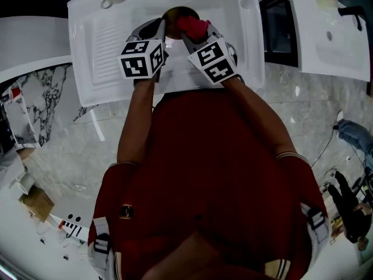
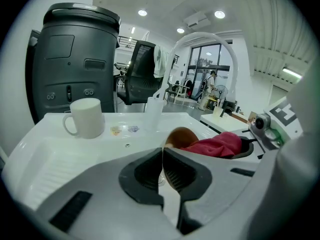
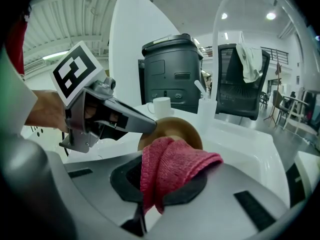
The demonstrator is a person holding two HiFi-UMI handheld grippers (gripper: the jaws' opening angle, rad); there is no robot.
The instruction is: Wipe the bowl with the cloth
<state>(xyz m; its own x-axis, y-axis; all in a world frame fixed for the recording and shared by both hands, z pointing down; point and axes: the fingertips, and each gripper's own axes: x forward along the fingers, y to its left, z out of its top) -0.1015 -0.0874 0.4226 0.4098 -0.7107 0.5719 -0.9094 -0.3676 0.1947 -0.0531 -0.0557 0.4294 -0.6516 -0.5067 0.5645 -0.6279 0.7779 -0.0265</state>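
Drainboard (image 1: 108, 42) left of bowl (image 2: 180, 134) free; mug (image 2: 87, 116), faucet (image 2: 200, 34) crowd back rim.

We see a white mug (image 2: 86, 117) standing on a white sink unit (image 2: 47, 151), a tall dark grey bin (image 2: 75, 64) behind it, and a black office chair (image 2: 141, 79) beyond.

Head view dim and underexposed. Gripper views bright under ceiling spotlights (image 2: 142, 13). Strong fisheye bending, dark vignetted corners.

- Left gripper (image 1: 164, 25) – jaws almost together, pinching the rim of the bowl (image 1: 176, 11), pointing forward and down.
- Right gripper (image 1: 191, 34) – jaws clamped on the cloth (image 1: 194, 25).
- Both forearms reach forward, side by side.
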